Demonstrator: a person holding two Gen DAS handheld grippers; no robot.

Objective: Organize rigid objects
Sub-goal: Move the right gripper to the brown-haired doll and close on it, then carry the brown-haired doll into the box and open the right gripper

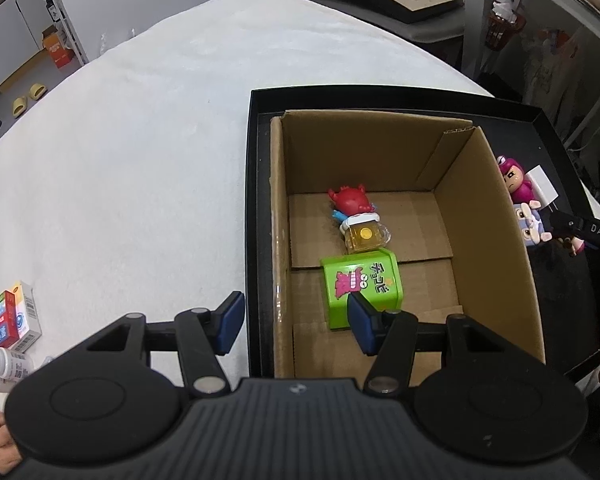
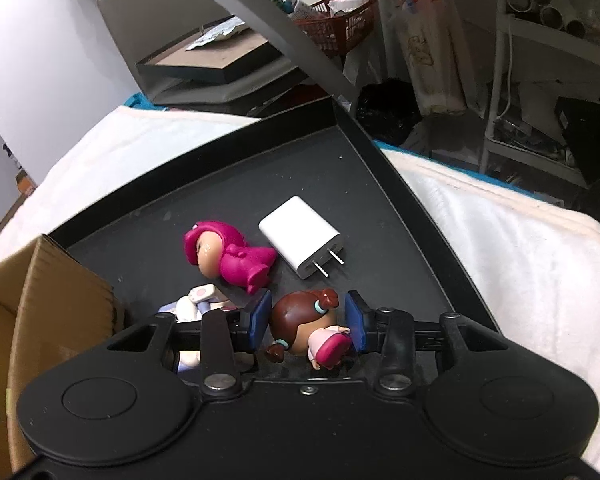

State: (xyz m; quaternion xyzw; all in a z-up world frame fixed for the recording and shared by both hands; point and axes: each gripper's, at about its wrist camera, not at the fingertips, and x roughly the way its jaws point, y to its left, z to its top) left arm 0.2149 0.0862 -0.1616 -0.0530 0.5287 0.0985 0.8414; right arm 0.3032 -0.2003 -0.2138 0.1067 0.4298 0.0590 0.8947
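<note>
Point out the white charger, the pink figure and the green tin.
white charger (image 2: 300,229): right wrist view, its flat top face.
pink figure (image 2: 236,261): right wrist view, its body.
green tin (image 1: 356,280): left wrist view, its printed lid.

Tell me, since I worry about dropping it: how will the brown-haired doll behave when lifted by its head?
The brown-haired doll looks like hard, glossy plastic, so probably stiff and light. The right hand-held gripper is shut on its rounded head, which may slip or swivel between the flat pads. Its body hangs off to one side, so it could tilt.
</note>
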